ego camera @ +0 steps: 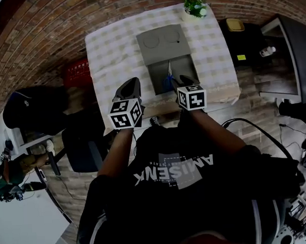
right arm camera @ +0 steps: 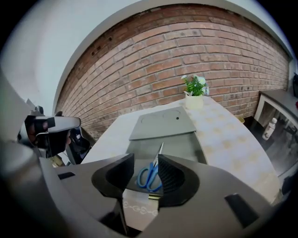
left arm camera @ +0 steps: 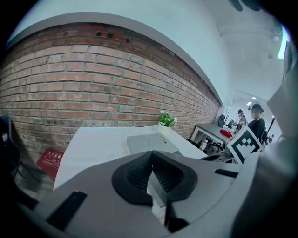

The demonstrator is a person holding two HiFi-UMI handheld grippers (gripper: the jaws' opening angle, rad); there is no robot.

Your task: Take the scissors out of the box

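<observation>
Right gripper [right arm camera: 145, 160], lower centre of its own view: jaws parted and empty, framing the blue-handled steel scissors [right arm camera: 151, 173]. These lie flat in the open grey rectangular box [right arm camera: 186, 144] at mid-frame, blades pointing up-frame toward the flat grey lid [right arm camera: 163, 123]. Left gripper [left arm camera: 151, 157]: jaws closed on nothing, lower left of the box in the head view, by the checked tablecloth [ego camera: 109, 50]. Likely faults: pads striking the box's near wall, or pinching one handle loop so the scissors swing or slip.
</observation>
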